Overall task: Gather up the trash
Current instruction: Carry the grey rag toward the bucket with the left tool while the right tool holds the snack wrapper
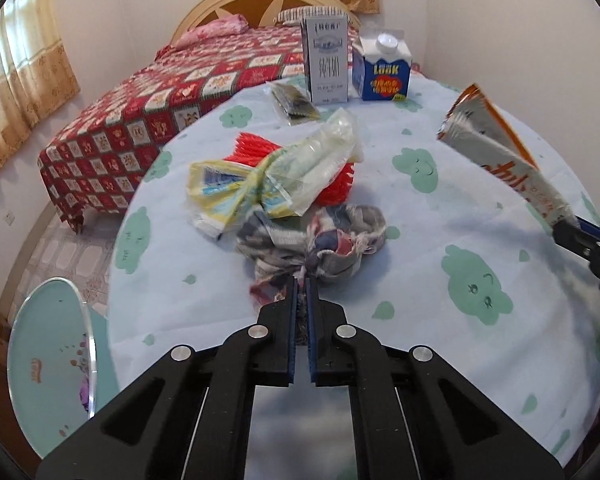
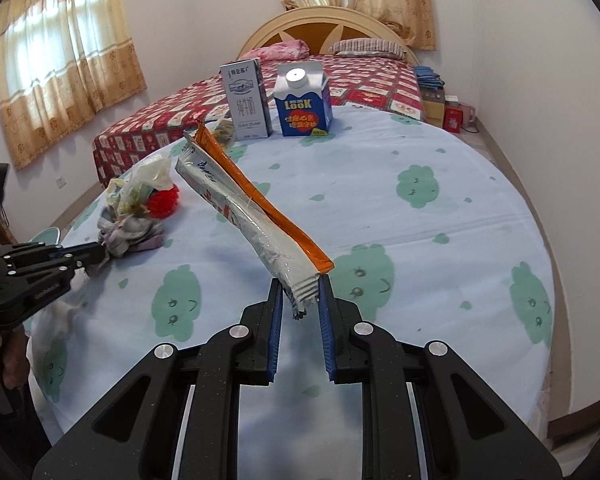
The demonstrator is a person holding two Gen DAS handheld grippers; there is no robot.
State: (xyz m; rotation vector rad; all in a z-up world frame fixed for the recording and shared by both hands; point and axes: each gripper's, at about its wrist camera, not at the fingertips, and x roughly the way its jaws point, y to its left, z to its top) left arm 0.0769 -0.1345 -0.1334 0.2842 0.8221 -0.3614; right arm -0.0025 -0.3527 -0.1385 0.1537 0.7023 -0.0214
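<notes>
My left gripper [image 1: 302, 280] is shut on the near edge of a crumpled checked cloth [image 1: 320, 240] lying on the round table [image 1: 440, 208]. My right gripper [image 2: 300, 292] is shut on the end of a long white and orange snack wrapper [image 2: 240, 200], held up above the table; the wrapper also shows in the left wrist view [image 1: 496, 148]. Behind the cloth lies a yellow and clear plastic bag [image 1: 276, 176] over a red spiky thing [image 1: 336, 188]. A dark small packet [image 1: 294, 102] lies farther back.
A grey milk carton [image 1: 326, 60] and a blue LOOK carton [image 1: 382, 68] stand at the table's far edge. A bed with a red quilt [image 1: 148, 112] is beyond. A teal stool [image 1: 48, 356] stands at the table's near left.
</notes>
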